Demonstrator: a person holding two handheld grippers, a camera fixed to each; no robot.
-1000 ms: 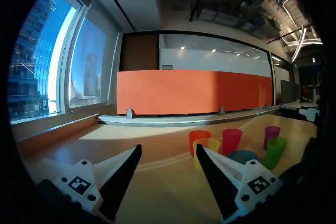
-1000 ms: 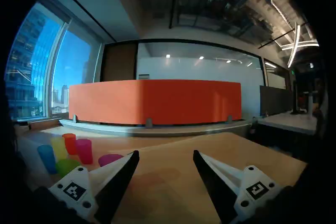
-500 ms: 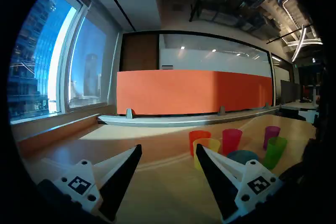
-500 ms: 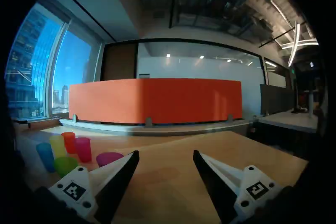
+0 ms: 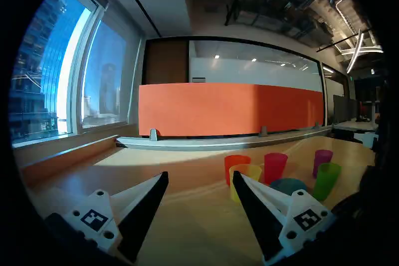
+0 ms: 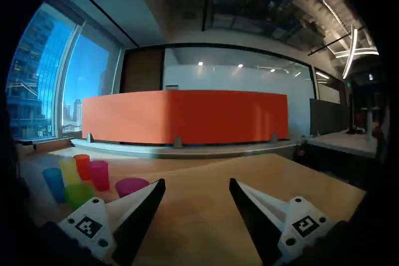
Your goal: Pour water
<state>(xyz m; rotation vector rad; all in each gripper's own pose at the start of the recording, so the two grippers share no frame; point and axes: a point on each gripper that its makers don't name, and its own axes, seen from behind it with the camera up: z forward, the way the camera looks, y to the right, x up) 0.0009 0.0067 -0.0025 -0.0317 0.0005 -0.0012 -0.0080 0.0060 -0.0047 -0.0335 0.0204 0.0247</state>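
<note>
Left gripper view: the left gripper (image 5: 199,173) hovers over the pale wooden bench (image 5: 199,231), fingers (image 5: 142,208) apart and empty, near translucent coloured plastic cups (image 5: 274,166); the right gripper (image 6: 197,181) is likewise spread.

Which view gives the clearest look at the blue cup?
The right gripper view: the blue cup stands nearly whole near the left edge. In the left gripper view, a finger of the left tongs hides its lower part.

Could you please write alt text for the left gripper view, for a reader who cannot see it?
The left tool, open and empty, is held low over a wooden table, with six plastic cups clustered ahead on its right: orange cup, yellow cup, pink cup, blue cup, green cup, purple cup. An orange partition and tall windows stand behind.
</note>
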